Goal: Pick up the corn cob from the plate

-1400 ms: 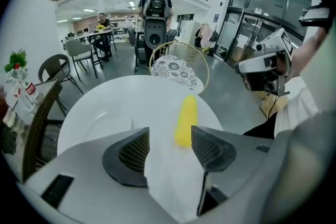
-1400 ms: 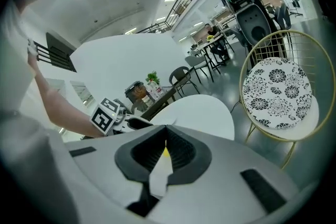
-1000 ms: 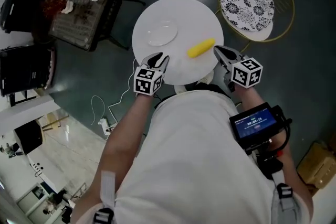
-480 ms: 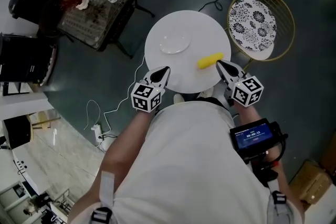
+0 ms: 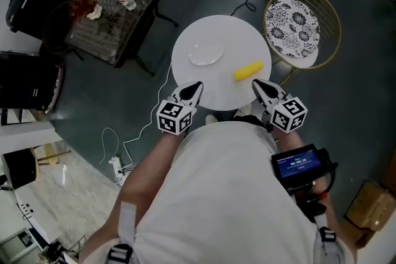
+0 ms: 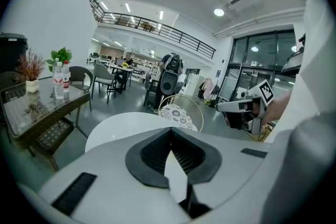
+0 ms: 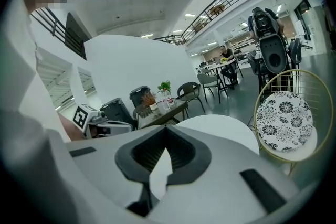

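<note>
The yellow corn cob [image 5: 248, 72] lies on the bare top of the round white table [image 5: 216, 86], to the right of a clear glass plate [image 5: 206, 54] and apart from it. My left gripper [image 5: 193, 87] hangs over the table's near-left edge, shut and empty. My right gripper [image 5: 256, 85] is at the near-right edge, just short of the cob, its jaws together with nothing in them. In both gripper views the grippers' own bodies hide the cob. The left gripper view shows its shut tips [image 6: 170, 131] and the right gripper [image 6: 244, 110] across from it.
A gold wire chair with a patterned cushion [image 5: 300, 18] stands right of the table. A dark side table [image 5: 111, 9] with bottles and a plant sits at the back left, a black bin [image 5: 28, 3] beside it. A white cable and power strip [image 5: 117, 164] lie on the floor.
The left gripper's jaws have shut on nothing. Both grippers have drawn back from the tabletop toward my body and risen. The cob and plate stay where they were.
</note>
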A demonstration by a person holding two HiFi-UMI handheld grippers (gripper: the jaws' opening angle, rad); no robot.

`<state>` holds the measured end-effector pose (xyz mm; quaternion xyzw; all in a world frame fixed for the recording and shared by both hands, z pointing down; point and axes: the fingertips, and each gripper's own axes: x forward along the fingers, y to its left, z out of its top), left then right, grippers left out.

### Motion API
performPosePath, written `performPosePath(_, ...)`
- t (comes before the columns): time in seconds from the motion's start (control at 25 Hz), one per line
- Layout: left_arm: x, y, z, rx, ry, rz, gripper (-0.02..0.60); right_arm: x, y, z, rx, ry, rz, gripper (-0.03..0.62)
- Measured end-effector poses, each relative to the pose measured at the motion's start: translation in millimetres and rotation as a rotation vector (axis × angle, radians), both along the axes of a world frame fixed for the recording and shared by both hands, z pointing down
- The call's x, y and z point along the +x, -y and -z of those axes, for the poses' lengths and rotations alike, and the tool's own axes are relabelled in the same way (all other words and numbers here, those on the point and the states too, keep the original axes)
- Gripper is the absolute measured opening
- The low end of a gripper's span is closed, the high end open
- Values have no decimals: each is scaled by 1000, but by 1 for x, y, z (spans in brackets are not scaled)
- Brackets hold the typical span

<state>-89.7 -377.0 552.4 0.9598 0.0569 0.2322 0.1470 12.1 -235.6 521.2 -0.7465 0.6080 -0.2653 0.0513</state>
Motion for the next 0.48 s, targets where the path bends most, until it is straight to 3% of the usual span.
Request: performPosePath(0.48,5,-6,1,1,-12,-23,8,0,3,0,-1,-11,9,9)
